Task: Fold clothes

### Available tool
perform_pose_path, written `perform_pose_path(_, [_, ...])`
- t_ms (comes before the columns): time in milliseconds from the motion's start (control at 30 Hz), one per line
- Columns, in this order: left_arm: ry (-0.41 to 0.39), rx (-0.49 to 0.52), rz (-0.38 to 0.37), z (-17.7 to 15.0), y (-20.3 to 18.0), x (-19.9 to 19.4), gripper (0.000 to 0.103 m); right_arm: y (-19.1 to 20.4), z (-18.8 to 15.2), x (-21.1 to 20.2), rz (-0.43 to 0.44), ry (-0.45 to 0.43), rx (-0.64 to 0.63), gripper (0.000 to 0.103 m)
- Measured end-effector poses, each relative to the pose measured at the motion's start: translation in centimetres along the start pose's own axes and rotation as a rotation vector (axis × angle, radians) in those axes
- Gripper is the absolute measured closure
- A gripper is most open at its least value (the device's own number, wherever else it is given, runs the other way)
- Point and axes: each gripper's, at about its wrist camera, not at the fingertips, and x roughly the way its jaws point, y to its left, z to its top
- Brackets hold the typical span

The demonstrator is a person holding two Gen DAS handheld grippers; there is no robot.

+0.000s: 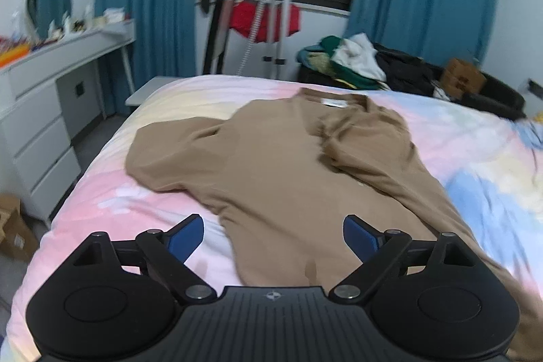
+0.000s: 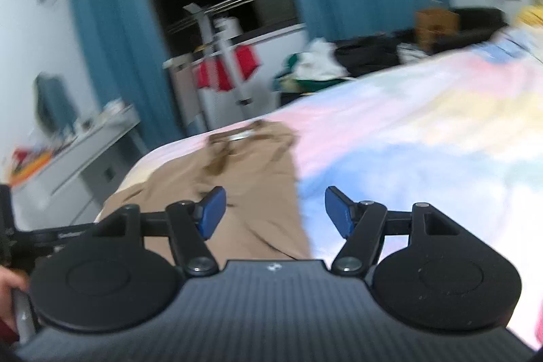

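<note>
A tan long-sleeved top (image 1: 281,165) lies spread on the bed, collar at the far end, its left sleeve bent out to the left and its right sleeve folded over the body. My left gripper (image 1: 273,238) is open and empty, above the top's near hem. My right gripper (image 2: 274,212) is open and empty, above the right edge of the top (image 2: 244,178). The right wrist view is blurred by motion.
The bed has a pastel pink, blue and yellow cover (image 1: 492,178). A white desk with drawers (image 1: 40,111) stands to the left. A drying rack with a red garment (image 1: 268,19) and a pile of clothes (image 1: 356,60) lie beyond the bed's far end.
</note>
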Motion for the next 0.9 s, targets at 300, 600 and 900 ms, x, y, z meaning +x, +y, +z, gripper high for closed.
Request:
perform_pose_path(300, [0.138, 0.021, -0.209, -2.8, -9.8, -1.1, 0.023, -5.8, 0.6, -2.7, -0.183, -0.156, 0.155, 0.034])
perform_pose_path(600, [0.334, -0.103, -0.429, -7.7, -19.4, 2.2, 0.034, -8.8, -0.1, -1.6, -0.135, -0.138, 0.249, 0.034])
perform_pose_path(900, [0.424, -0.136, -0.473, -8.0, -17.0, 3.6, 0.094, -8.0, -0.6, 0.1, -0.088, -0.055, 0.198, 0.034])
